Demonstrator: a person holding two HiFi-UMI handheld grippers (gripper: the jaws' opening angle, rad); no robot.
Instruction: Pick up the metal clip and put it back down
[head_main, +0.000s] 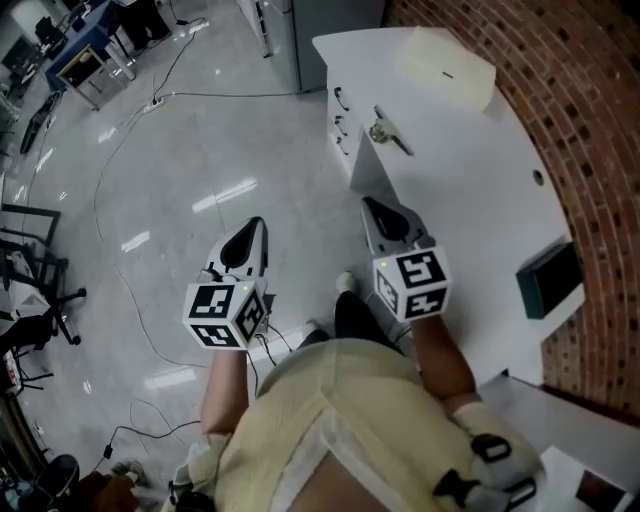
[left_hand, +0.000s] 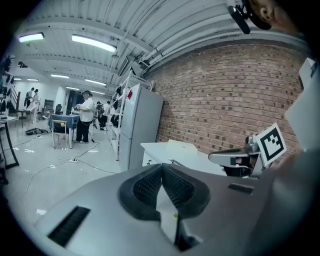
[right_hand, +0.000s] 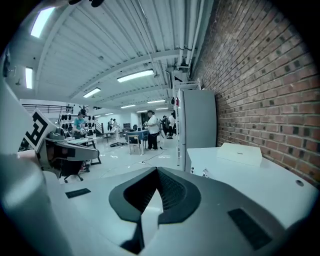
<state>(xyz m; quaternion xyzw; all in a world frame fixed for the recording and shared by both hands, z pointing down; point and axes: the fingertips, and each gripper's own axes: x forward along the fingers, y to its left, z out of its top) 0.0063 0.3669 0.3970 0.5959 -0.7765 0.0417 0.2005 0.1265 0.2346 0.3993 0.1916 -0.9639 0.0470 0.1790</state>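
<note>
The metal clip (head_main: 388, 132) lies on the white tabletop (head_main: 470, 190). Right tongs (head_main: 385, 213) hang near it, pinched together, empty; left tongs (head_main: 245, 243), farther off, likewise closed.

A cream box (head_main: 447, 66) lies at the white table's (head_main: 470, 190) far end. A dark object (head_main: 549, 279), perhaps a case, sits near the brick wall (head_main: 590, 130).

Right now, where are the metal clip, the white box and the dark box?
metal clip (head_main: 388, 134): head view, its shiny middle.
white box (head_main: 447, 66): head view, middle of its top.
dark box (head_main: 547, 277): head view, middle of its top.
</note>
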